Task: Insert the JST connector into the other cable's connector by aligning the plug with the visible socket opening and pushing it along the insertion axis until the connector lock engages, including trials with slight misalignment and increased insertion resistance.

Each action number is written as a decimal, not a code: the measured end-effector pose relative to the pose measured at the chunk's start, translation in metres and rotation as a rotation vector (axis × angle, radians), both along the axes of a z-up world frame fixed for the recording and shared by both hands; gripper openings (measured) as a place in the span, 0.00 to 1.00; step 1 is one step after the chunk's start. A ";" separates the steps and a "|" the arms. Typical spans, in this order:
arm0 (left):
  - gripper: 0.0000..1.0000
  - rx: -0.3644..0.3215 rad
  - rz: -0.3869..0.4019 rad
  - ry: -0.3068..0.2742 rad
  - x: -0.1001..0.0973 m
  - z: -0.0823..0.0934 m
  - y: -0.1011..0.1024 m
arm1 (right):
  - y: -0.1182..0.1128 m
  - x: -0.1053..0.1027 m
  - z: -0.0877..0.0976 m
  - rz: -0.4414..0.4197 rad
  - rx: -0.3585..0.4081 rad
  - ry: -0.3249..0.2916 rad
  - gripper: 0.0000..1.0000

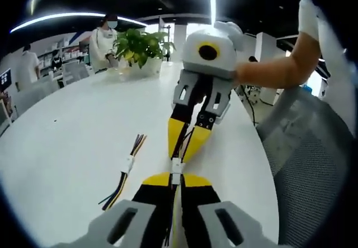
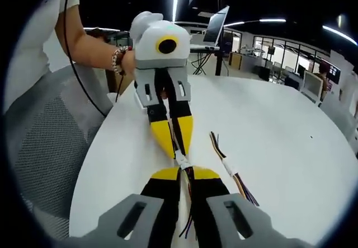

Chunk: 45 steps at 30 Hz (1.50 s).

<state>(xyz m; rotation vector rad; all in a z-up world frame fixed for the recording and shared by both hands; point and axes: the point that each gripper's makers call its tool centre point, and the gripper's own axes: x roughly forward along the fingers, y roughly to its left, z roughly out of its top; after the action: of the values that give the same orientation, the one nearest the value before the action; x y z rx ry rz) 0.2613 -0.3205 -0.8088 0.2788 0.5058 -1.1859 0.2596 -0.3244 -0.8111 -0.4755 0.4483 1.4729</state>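
You have two cable assemblies here. One white connector (image 1: 177,165) sits pinched between your left gripper (image 1: 174,176) and right gripper (image 1: 189,141), tip to tip above the tabletop (image 1: 72,130), its long axis along both pairs of closed fingers. The spare cable (image 1: 127,167) lies flat just beside, roughly parallel.

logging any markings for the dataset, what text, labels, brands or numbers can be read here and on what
No readable text in either view.
White mated connector between the yellow-tipped left gripper and right gripper: no marking legible.
Spare multicoloured cable with white connector on the round white table: none visible.
Open laptop: screen too small to read.
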 end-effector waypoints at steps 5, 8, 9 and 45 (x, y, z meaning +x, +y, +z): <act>0.00 0.008 -0.008 -0.004 0.001 -0.001 -0.001 | -0.001 0.000 -0.001 0.005 -0.005 -0.003 0.03; 0.00 0.015 -0.015 0.003 0.000 -0.003 -0.001 | -0.001 -0.001 -0.002 0.006 -0.009 0.005 0.03; 0.00 0.020 -0.019 0.005 -0.001 -0.004 -0.001 | 0.000 -0.002 -0.004 0.007 -0.013 0.007 0.03; 0.19 0.024 0.204 0.046 0.032 -0.026 0.020 | -0.012 0.038 -0.031 -0.220 0.036 -0.001 0.05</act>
<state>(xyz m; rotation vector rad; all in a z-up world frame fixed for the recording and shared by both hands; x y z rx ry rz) 0.2928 -0.3008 -0.8351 0.2156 0.5748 -0.9906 0.2978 -0.3365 -0.8419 -0.3855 0.4571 1.2662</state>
